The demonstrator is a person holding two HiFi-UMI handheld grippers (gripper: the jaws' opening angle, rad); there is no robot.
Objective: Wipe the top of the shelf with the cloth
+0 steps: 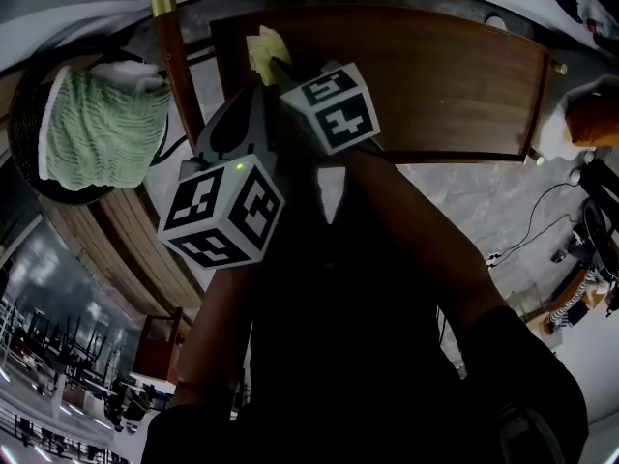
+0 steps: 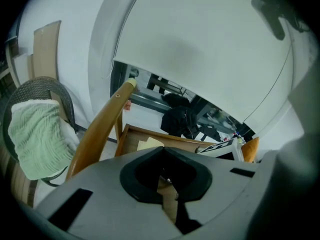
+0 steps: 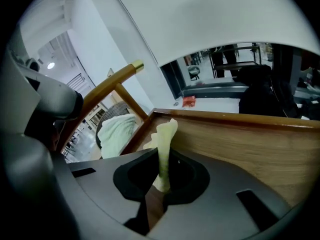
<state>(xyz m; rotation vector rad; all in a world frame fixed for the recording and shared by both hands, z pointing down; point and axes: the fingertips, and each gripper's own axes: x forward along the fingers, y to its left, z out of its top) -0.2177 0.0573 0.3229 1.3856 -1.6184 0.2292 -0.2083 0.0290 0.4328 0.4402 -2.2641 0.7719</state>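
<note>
Nearest the lens, the left tongs (image 2: 165,176) are pressed together on nothing, beside the right tongs (image 3: 161,180), which are clamped on a pale yellow cloth (image 3: 165,136). In the head view the cloth is at the left end of the shelf top (image 1: 435,75), about 11 o'clock from centre, with bare wood running off toward 2 o'clock. To wipe well, I judge the right tongs should lower until the cloth lies flat rather than standing as a pinched ridge. They can then drag it in overlapping passes toward 3 o'clock, minding the raised rim. The left tongs belong clear of that path. A green towel (image 1: 102,129) lies in a basket (image 1: 24,114) at 9 o'clock.
</note>
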